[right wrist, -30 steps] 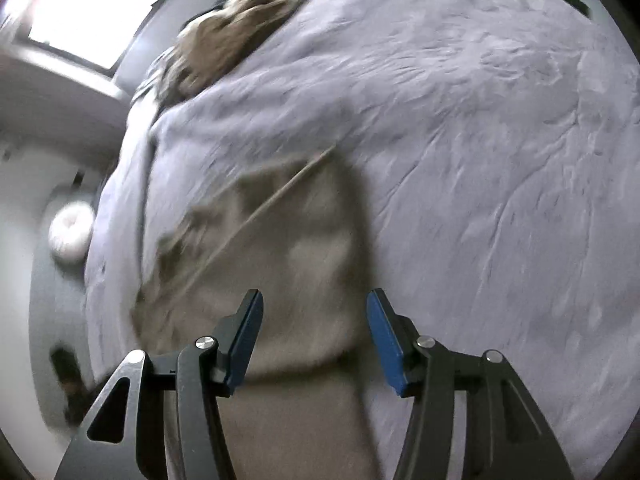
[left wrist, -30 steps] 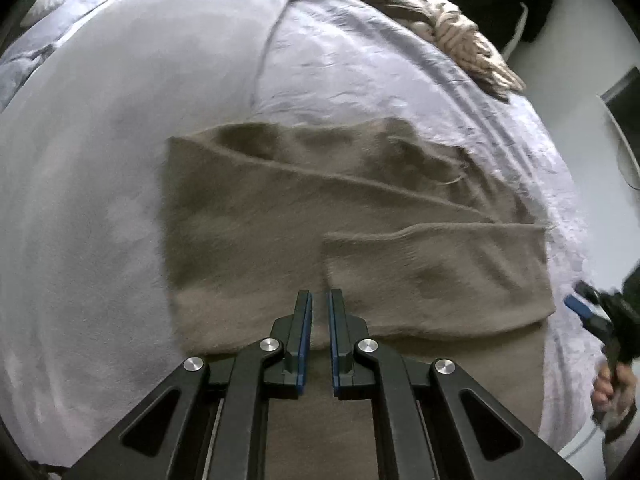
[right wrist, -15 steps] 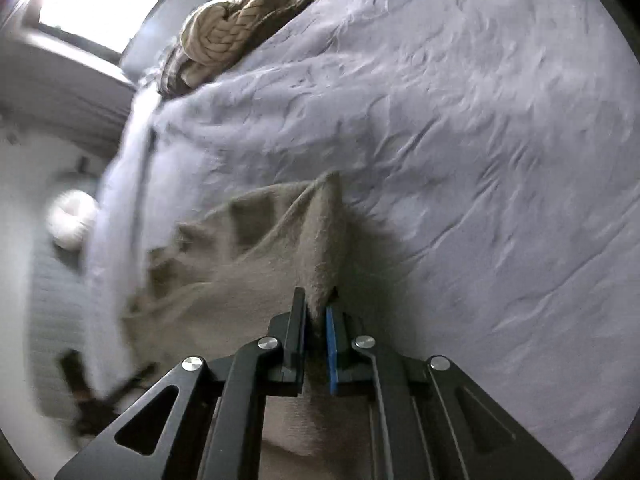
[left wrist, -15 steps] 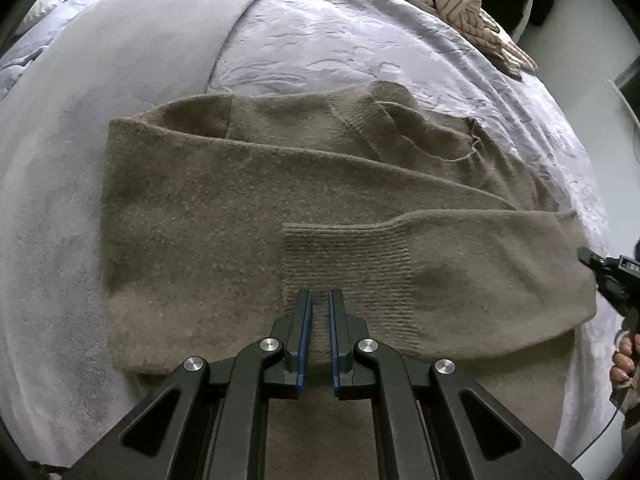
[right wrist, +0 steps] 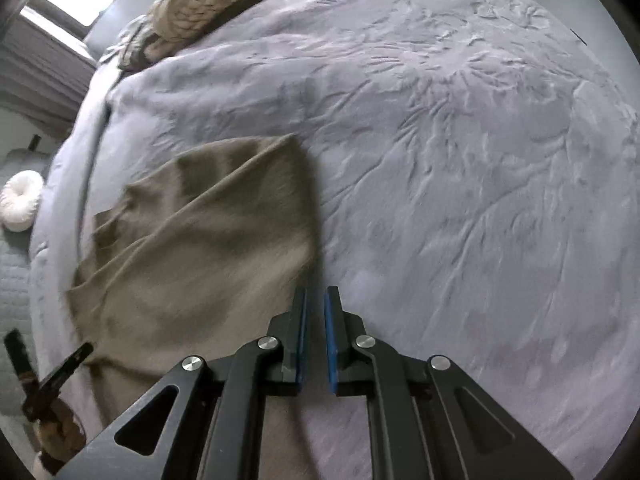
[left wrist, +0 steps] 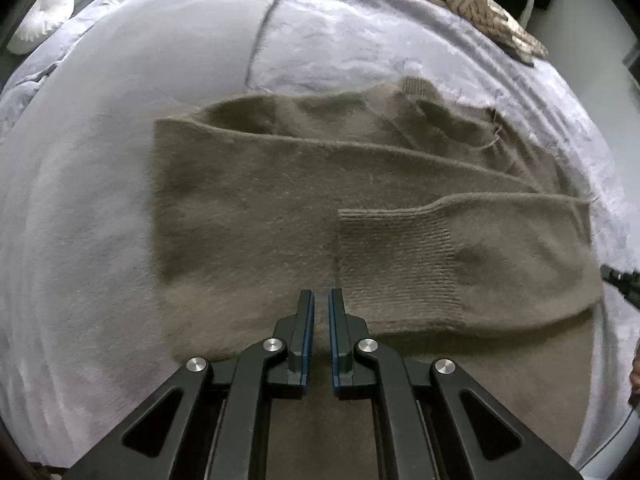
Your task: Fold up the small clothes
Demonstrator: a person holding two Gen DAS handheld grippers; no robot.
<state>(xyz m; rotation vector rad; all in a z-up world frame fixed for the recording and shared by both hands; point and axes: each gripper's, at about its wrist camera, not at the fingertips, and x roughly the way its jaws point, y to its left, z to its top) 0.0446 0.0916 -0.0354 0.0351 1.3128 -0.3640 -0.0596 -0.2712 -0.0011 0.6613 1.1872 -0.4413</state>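
An olive-brown knit sweater [left wrist: 260,216] lies folded on the lavender bed cover [left wrist: 100,160], with one ribbed sleeve cuff [left wrist: 396,256] laid across its front. My left gripper [left wrist: 319,300] hovers over the sweater's near hem. It is shut, and no cloth shows between its pads. In the right wrist view the sweater [right wrist: 200,248] lies to the left. My right gripper [right wrist: 315,300] is shut at the sweater's right edge, which runs up into the jaws. The right gripper [left wrist: 618,280] also shows at the right rim of the left wrist view. The left gripper [right wrist: 60,368] shows at lower left.
A beige cable-knit throw [right wrist: 200,4] lies bunched at the far end of the bed, also seen as the throw [left wrist: 488,4]. A white round cushion [right wrist: 20,200] sits beyond the bed's left side. Wrinkled bed cover [right wrist: 480,200] stretches to the right of the sweater.
My right gripper went from open astride the sweater's edge to shut on it. The left gripper stayed shut over the hem, dipping closer and then drawing back.
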